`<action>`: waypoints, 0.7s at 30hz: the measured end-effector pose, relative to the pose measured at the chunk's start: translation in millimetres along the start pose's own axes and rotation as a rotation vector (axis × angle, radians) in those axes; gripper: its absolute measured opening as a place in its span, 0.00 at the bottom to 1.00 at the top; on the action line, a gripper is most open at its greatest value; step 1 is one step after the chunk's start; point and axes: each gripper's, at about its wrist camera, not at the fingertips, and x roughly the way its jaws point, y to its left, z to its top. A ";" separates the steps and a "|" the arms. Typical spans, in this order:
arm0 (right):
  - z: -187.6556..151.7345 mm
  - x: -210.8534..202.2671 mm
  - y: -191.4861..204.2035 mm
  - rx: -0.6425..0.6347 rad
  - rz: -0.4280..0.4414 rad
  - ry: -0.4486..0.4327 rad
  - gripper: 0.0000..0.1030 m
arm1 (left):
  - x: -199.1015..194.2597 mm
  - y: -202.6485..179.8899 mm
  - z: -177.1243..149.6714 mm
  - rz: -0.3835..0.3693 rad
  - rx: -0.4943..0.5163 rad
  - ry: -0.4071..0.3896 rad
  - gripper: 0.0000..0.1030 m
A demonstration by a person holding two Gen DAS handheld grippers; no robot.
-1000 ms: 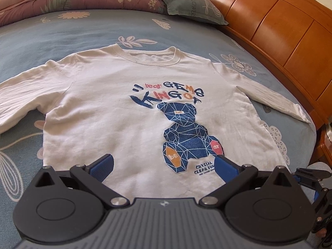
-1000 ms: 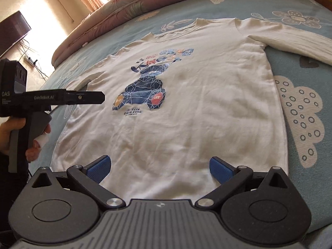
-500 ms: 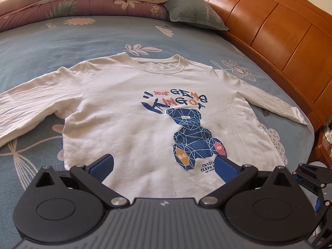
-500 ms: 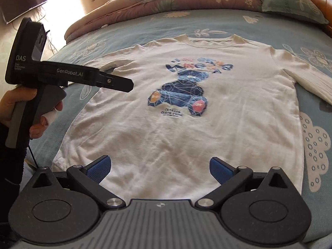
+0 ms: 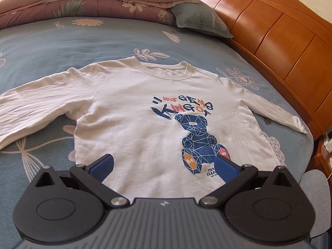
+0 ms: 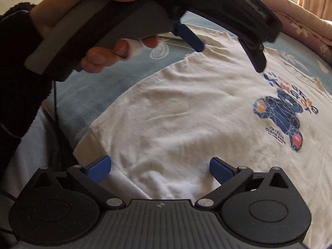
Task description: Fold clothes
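Note:
A white long-sleeved shirt [image 5: 145,112] with a blue bear print [image 5: 199,143] lies flat, front up, on the blue bed, both sleeves spread out sideways. My left gripper [image 5: 164,167] hovers open above the shirt's bottom hem, nothing between its blue pads. My right gripper [image 6: 160,169] is open too, low over the hem near the shirt's left bottom corner [image 6: 83,147]. In the right wrist view the left gripper [image 6: 230,56] passes overhead, held by a hand [image 6: 99,56] in a dark sleeve.
A blue flowered bedsheet [image 5: 62,47] covers the bed. Folded quilts [image 5: 87,4] and a grey-green pillow [image 5: 199,20] lie at the far end. A wooden headboard [image 5: 280,41] runs along the right side, a nightstand [image 5: 323,155] beyond it.
The right gripper has swung left and down toward the shirt's bottom left corner, so the left gripper now fills its upper view. The left gripper drew back and rose a little.

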 end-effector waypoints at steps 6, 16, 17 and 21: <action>6.2 -23.7 -40.5 0.069 -0.169 -0.051 1.00 | 3.7 -5.0 -2.0 -0.008 0.011 0.009 0.99; -37.2 -17.8 -111.2 0.304 -0.313 0.014 1.00 | 25.1 -23.0 -9.1 -0.023 0.054 0.038 0.99; -39.5 -17.7 -110.3 0.301 -0.312 0.006 1.00 | 27.7 -24.7 -10.1 -0.022 0.059 0.043 0.99; -46.5 -18.6 -107.1 0.313 -0.330 -0.032 1.00 | 38.4 -31.0 -15.1 -0.016 0.078 0.069 0.99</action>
